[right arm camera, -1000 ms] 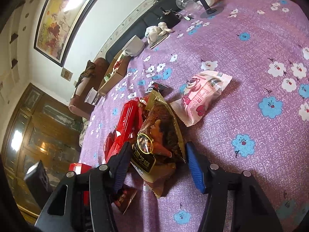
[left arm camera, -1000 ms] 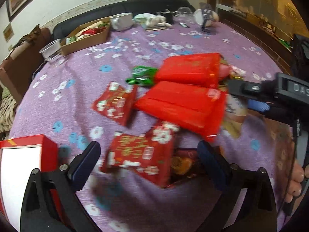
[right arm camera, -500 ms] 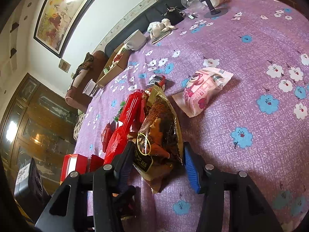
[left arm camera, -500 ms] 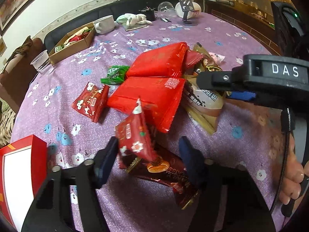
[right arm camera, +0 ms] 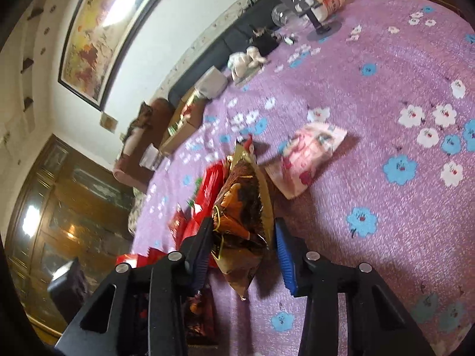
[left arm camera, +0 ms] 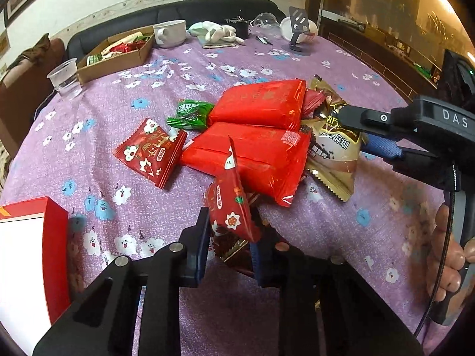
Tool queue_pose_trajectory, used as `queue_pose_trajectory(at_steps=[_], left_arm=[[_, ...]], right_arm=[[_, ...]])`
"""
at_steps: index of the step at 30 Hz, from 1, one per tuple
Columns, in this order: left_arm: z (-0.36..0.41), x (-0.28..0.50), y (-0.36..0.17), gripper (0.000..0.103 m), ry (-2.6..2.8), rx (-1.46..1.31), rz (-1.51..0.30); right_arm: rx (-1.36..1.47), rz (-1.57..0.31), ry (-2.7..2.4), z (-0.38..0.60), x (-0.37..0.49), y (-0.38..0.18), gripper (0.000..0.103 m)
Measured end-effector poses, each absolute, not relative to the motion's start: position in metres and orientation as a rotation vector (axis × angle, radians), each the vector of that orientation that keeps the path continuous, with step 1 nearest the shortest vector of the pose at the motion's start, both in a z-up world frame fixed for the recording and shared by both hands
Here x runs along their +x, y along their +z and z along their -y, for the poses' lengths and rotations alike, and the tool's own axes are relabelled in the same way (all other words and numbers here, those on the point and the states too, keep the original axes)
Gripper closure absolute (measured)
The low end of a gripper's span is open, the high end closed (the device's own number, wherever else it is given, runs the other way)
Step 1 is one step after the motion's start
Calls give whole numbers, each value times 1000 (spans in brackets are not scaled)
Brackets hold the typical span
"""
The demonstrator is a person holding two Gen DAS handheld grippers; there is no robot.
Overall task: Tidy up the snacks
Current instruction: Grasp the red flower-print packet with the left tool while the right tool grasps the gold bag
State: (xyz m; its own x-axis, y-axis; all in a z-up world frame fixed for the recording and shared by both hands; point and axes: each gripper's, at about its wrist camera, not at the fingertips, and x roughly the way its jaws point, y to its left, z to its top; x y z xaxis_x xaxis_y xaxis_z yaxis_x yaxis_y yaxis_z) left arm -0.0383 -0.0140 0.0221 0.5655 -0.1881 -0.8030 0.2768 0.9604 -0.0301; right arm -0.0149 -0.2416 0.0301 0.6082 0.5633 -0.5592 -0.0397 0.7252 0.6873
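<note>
A heap of snacks lies on the purple flowered tablecloth [left arm camera: 124,95]. My left gripper [left arm camera: 230,237] is shut on a small red flowered packet [left arm camera: 233,204], which stands up on edge between the fingers. A dark brown packet [left arm camera: 234,246] lies under it. My right gripper [right arm camera: 243,228] straddles a brown-and-gold bag [right arm camera: 240,201]; its jaws are closing, the left finger touches the bag and a thin gap shows at the blue right pad [right arm camera: 283,255]. In the left wrist view the right gripper [left arm camera: 356,130] reaches in over that bag [left arm camera: 332,154].
Two large red packs [left arm camera: 261,103] [left arm camera: 249,154], green packets [left arm camera: 190,115] and a flat red packet [left arm camera: 151,151] fill the middle. A pink packet [right arm camera: 305,160] lies beyond the bag. A red box [left arm camera: 29,252] stands near left. A cardboard box [left arm camera: 115,53], cup [left arm camera: 63,78] and mug [left arm camera: 170,32] stand far back.
The left jaws went from wide open to shut on the small red packet, tipping it from flat up onto its edge. The right jaws narrowed around the brown-and-gold bag.
</note>
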Motion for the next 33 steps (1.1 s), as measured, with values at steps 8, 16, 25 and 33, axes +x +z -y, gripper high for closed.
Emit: queue_pose_trajectory(at_steps=[8, 16, 25, 33], left_arm=[[24, -45, 30, 84, -303, 90, -901], [31, -58, 42, 84, -342, 74, -874], [30, -65, 57, 84, -359, 48, -844], [29, -69, 65, 84, -354, 40, -819]], right_arm=[[729, -901, 369, 246, -11, 23, 63], [770, -893, 377, 253, -14, 22, 63], [817, -867, 401, 259, -15, 25, 63], [836, -833, 419, 261, -18, 30, 63]])
